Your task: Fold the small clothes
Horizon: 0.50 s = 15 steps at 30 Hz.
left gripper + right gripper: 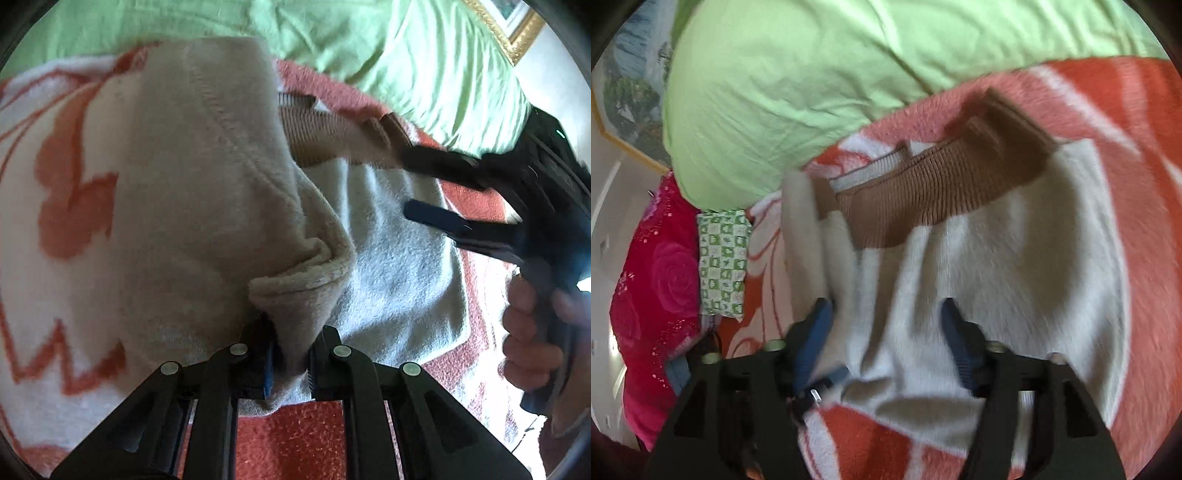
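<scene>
On the orange-and-white blanket (1108, 122) | cream fleece garment (1015, 258), brown ribbed cuff (923, 195) away from cameras | left gripper (290, 363) clamped on lifted hem, mid-fold | right gripper (886, 332) hovering above, jaws apart | first fold underway, rest undone.

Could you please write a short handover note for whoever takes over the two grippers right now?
Left gripper: shut on a bunched edge of the fleece garment, holding that part lifted above the rest of it.
Right gripper: open, empty, hovering over the flat part of the garment, near its brown ribbed waistband.
The garment lies on the red and white blanket, with the green duvet behind it.
Done: one side picked up for a fold.
Left: lay that side over, smooth it, finish the remaining folds.
</scene>
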{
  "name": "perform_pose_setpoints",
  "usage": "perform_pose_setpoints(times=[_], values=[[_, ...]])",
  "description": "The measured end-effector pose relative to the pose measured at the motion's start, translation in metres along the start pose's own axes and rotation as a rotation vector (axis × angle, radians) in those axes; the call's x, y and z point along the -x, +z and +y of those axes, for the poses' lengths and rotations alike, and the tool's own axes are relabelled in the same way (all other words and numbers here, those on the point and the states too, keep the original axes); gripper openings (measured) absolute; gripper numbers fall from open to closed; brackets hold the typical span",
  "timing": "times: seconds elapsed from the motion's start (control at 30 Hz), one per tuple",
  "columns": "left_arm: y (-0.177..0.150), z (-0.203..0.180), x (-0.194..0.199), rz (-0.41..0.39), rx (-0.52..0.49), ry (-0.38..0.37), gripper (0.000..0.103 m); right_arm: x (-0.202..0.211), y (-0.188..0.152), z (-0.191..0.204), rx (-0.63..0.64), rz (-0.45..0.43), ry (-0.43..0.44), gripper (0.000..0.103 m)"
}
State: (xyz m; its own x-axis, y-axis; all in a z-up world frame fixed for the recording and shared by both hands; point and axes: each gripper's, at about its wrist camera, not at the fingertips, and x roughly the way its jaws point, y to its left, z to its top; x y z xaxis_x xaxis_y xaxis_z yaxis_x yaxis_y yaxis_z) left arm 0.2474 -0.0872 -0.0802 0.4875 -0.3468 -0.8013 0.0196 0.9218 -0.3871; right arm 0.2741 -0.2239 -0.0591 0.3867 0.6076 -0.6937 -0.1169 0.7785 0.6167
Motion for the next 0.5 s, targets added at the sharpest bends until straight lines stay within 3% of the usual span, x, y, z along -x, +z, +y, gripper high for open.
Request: perform_pose_setpoints(times=[0.17,0.4,0.47,0.5], values=[[-0.001,0.011,0.006,-0.001,0.026,-0.030,0.012,-0.056,0.013,0.015,0.031,0.081,0.124,0.073],[-0.008,0.022,0.017,-0.002,0.045,-0.045,0.012,-0.126,0.036,0.050,0.061,0.153,0.193,0.073],[-0.008,0.022,0.018,-0.002,0.046,-0.040,0.012,-0.138,0.042,0.053,0.060,0.159,0.204,0.067],[-0.009,0.023,0.019,-0.004,0.042,-0.035,0.012,-0.143,0.043,0.056,0.067,0.161,0.198,0.057]])
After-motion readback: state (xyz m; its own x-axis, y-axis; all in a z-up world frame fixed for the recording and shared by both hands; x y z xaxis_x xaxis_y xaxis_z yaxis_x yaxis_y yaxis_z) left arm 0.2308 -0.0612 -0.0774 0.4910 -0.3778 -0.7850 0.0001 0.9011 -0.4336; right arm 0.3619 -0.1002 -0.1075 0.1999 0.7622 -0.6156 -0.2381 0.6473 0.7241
